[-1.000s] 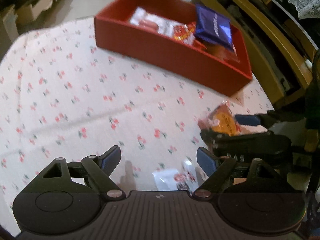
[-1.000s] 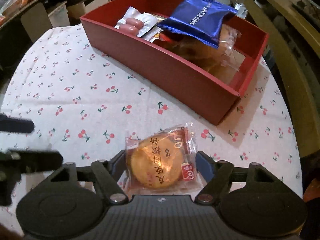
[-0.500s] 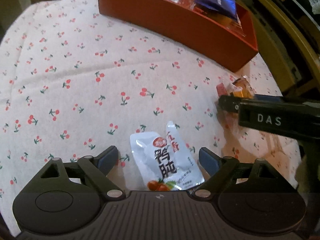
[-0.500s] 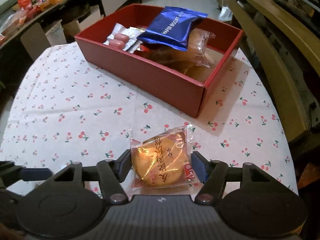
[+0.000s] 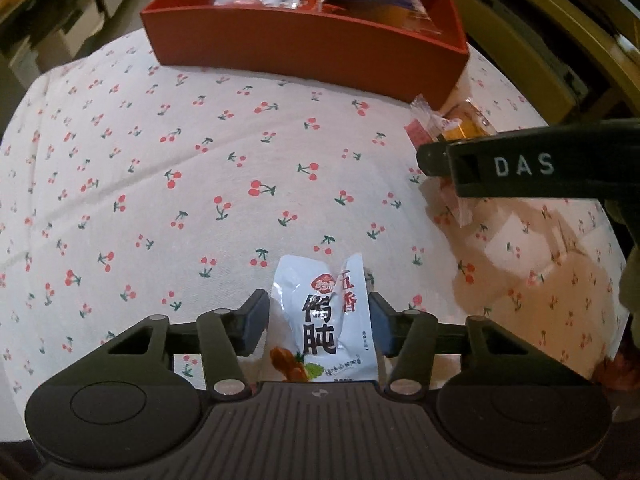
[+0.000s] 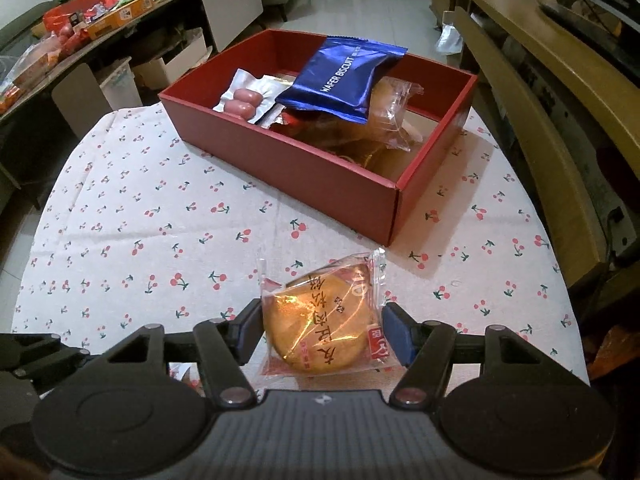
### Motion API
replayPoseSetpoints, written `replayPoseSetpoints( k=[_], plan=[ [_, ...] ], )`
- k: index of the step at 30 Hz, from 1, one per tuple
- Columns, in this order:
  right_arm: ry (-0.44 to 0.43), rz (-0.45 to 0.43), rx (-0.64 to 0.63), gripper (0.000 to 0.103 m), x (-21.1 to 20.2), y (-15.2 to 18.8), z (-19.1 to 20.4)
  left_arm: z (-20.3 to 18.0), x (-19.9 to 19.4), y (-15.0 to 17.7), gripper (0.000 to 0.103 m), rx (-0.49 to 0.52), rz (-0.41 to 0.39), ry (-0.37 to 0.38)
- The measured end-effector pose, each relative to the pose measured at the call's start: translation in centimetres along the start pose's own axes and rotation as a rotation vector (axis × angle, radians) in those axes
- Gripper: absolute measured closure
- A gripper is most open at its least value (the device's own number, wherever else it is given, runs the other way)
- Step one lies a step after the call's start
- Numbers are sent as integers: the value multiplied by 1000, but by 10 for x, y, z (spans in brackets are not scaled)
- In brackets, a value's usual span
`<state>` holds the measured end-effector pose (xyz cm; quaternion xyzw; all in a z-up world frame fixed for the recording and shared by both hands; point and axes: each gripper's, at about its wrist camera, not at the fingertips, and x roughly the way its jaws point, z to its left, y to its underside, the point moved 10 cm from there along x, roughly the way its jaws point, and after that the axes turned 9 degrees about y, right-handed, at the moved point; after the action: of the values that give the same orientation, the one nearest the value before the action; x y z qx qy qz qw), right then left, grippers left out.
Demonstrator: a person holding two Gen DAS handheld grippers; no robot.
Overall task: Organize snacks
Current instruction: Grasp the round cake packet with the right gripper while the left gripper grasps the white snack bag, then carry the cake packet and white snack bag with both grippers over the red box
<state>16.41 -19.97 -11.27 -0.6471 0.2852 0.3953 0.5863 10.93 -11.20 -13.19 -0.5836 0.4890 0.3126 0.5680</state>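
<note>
A red box [image 5: 304, 46] [image 6: 304, 168] at the far side of the cherry-print tablecloth holds a blue wafer biscuit pack [image 6: 340, 76], a sausage pack [image 6: 242, 104] and other wrapped snacks. My left gripper [image 5: 319, 322] is shut on a white snack pouch [image 5: 324, 320] with black characters, low over the cloth. My right gripper [image 6: 322, 330] is shut on a round golden pastry in clear wrap [image 6: 324, 320], held above the cloth in front of the box's near corner. The right gripper also shows in the left wrist view [image 5: 520, 168], with the pastry [image 5: 452, 124] at its tip.
The tablecloth [image 6: 140, 220] covers a round-edged table. A wooden bench or rail [image 6: 540, 128] runs along the right. Cluttered shelves and boxes [image 6: 80, 24] stand at the far left beyond the table edge.
My left gripper moved forward around the white pouch and closed on it. My right gripper, holding the pastry, rose and drew back a little from the box.
</note>
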Motion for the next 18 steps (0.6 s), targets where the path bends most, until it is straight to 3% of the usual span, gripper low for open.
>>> replayPoseSetpoints(
  k=[12,18],
  plan=[
    [21,3,-5,29,6,-1,3,-4,-11,-19,43,115,-21,19],
    [37,11,-20,29,11,-4,10,18,-12,-35,43,96,-42,14]
  ],
)
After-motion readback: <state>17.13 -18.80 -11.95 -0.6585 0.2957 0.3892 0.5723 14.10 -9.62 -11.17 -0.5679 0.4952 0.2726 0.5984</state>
